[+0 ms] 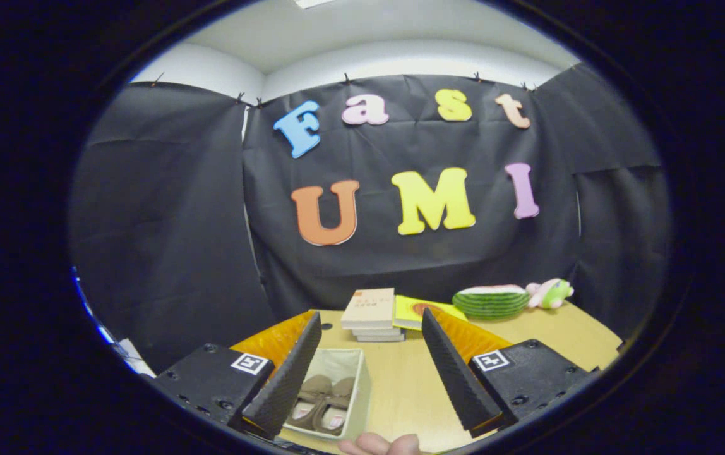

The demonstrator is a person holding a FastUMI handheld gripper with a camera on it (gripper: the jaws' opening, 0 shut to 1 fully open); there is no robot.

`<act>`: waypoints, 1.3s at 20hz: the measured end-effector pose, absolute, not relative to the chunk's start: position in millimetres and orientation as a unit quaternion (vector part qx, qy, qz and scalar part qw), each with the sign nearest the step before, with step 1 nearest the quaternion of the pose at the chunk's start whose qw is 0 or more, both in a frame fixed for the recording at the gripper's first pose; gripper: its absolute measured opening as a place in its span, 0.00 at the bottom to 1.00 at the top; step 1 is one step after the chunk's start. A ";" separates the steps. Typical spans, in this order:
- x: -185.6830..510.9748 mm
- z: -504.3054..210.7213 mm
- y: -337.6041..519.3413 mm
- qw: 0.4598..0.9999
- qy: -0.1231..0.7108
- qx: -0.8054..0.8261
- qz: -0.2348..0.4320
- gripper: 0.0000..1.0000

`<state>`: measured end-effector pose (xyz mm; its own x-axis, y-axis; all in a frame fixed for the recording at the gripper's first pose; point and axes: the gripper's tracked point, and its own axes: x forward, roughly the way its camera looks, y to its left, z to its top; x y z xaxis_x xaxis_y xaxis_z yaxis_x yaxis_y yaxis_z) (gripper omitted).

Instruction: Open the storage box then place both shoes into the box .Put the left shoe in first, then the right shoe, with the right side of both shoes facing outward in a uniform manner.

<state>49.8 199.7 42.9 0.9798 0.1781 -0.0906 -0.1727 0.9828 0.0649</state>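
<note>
My gripper (372,332) stands open above the wooden table (558,338), its two ribbed black fingers (287,379) spread wide with nothing between them. Below, just right of the left finger, sits the pale storage box (355,379), open at the top. Two brown shoes (319,404) lie side by side inside it, their openings facing up. The left finger hides part of the box's left side.
A stack of books (372,313) and a yellow book (416,311) lie beyond the fingers. A watermelon-slice toy (491,301) and a green-pink plush (551,293) rest at the table's far right. Part of a hand (378,444) shows below.
</note>
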 end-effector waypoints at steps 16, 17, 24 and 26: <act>-20.7 8.2 136.0 0.998 0.027 0.006 0.059 1.00; -21.9 6.0 136.2 0.998 0.032 0.011 0.058 1.00; -24.8 -3.5 143.0 0.998 0.027 0.005 0.058 1.00; -25.0 -7.4 147.4 0.997 0.035 0.009 0.061 1.00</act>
